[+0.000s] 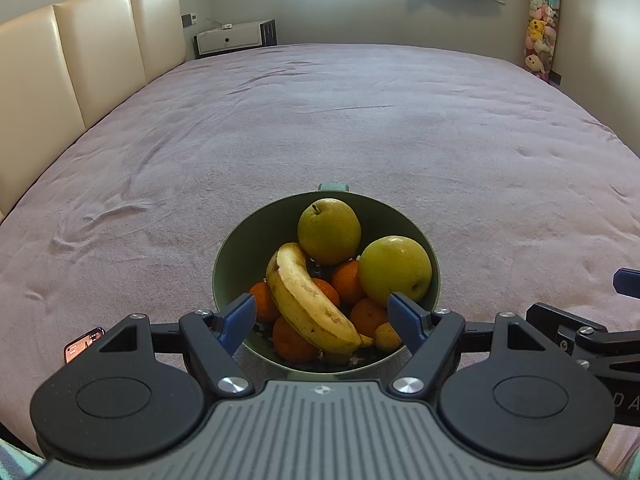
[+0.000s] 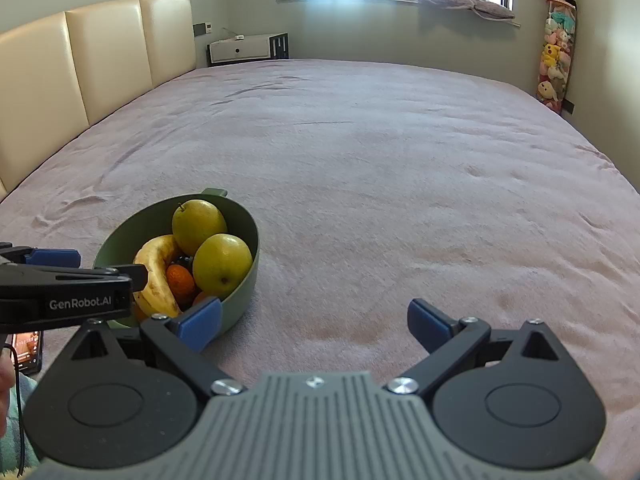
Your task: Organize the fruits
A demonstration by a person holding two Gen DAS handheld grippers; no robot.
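Wide bed, spread with a soft, faintly creased mauve blanket, carrying everything; padded cream headboard along its left edge. Near the front edge, slightly left of middle, a deep round green bowl, smooth and matte, with a small handle tab on its far rim. All visible fruit already inside it, none loose on the blanket: judged from this, either gathering finished or sorting out not yet begun — impossible to say which. In the bowl, largest first: a curved yellow banana, skin brown-flecked, lying across the pile; two rounded yellow-green pears, smooth-skinned, one at the far side, one at the right; several small dimpled oranges underneath; a little yellowish fruit at the near rim, too hidden to name. Left gripper poised over the near rim, blue-padded fingers spread wide on either side of the fruit, gripping nothing. Right gripper to the right of the bowl, over bare blanket, likewise wide apart and empty, its left pad just beside the bowl wall. A phone lying near the front left corner.
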